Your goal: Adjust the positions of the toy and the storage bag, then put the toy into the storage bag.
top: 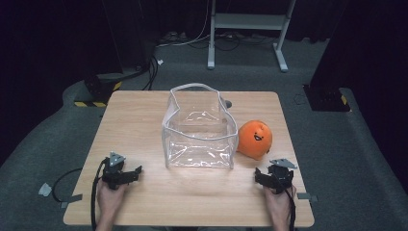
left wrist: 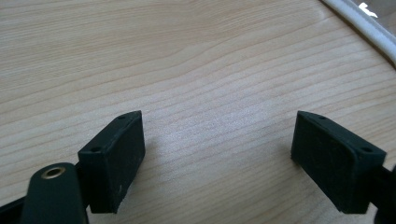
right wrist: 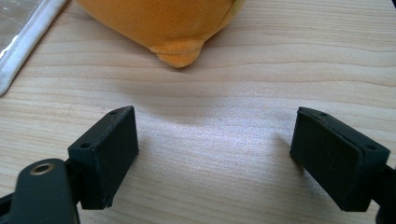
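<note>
A clear plastic bag (top: 199,132) with white trim and a handle stands open in the middle of the wooden table (top: 144,115). An orange plush toy (top: 255,139) with a face lies just to its right, touching the bag. My left gripper (top: 137,171) rests near the front left of the table, open, with bare wood between its jaws (left wrist: 217,140). My right gripper (top: 259,175) rests at the front right, open and holding nothing. In the right gripper view the orange plush toy (right wrist: 173,23) lies just beyond the gripper (right wrist: 215,149), and the bag's white edge (right wrist: 23,44) shows at the left.
A white desk frame (top: 248,29) and cables stand on the grey floor beyond the table. Black stands flank the table at the back left (top: 96,89) and right (top: 327,96). The bag's white trim (left wrist: 359,25) shows at the upper right of the left gripper view.
</note>
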`<state>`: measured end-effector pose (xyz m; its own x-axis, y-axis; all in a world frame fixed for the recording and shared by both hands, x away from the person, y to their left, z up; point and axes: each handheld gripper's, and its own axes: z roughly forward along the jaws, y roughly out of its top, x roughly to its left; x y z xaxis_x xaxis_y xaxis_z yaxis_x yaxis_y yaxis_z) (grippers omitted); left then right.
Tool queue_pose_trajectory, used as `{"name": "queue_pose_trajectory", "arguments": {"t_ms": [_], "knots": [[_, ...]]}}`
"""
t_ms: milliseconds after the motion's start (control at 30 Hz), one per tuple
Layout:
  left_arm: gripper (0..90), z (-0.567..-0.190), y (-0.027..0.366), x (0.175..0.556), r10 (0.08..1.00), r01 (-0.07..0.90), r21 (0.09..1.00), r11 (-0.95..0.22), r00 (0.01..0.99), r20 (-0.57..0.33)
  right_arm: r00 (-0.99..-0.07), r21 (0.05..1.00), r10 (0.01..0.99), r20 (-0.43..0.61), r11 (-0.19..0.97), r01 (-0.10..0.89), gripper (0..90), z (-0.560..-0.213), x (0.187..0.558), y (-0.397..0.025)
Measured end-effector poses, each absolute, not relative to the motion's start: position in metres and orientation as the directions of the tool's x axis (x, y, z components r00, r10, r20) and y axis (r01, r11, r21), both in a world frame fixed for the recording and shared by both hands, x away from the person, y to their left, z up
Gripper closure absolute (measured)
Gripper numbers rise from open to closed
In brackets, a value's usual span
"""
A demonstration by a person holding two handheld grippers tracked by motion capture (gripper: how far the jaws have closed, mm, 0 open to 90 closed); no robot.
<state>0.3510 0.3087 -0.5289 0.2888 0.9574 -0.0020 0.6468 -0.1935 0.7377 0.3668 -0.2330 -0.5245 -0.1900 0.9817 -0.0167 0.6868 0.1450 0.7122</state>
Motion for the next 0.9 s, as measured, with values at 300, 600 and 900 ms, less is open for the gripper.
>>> {"name": "queue_pose_trajectory", "arguments": {"t_ms": [300,600,900], "knots": [[17.6,-0.5288,0.3089,0.3510,0.957,0.647,0.737,-0.194,0.290,-0.003,-0.196,0.712,0.980,-0.016,0.149,0.686,14.7,-0.5244,0.3667,-0.2336],[17.7,-0.5287,0.3091,0.3509,0.957,0.647,0.737,-0.193,0.291,-0.004,-0.231,0.711,0.973,-0.015,0.173,0.681,14.8,-0.5244,0.3646,-0.2366],[17.8,-0.5287,0.3091,0.3509,0.957,0.647,0.737,-0.193,0.291,-0.005,-0.260,0.716,0.965,-0.014,0.191,0.672,17.8,-0.5240,0.3582,-0.2365]]}}
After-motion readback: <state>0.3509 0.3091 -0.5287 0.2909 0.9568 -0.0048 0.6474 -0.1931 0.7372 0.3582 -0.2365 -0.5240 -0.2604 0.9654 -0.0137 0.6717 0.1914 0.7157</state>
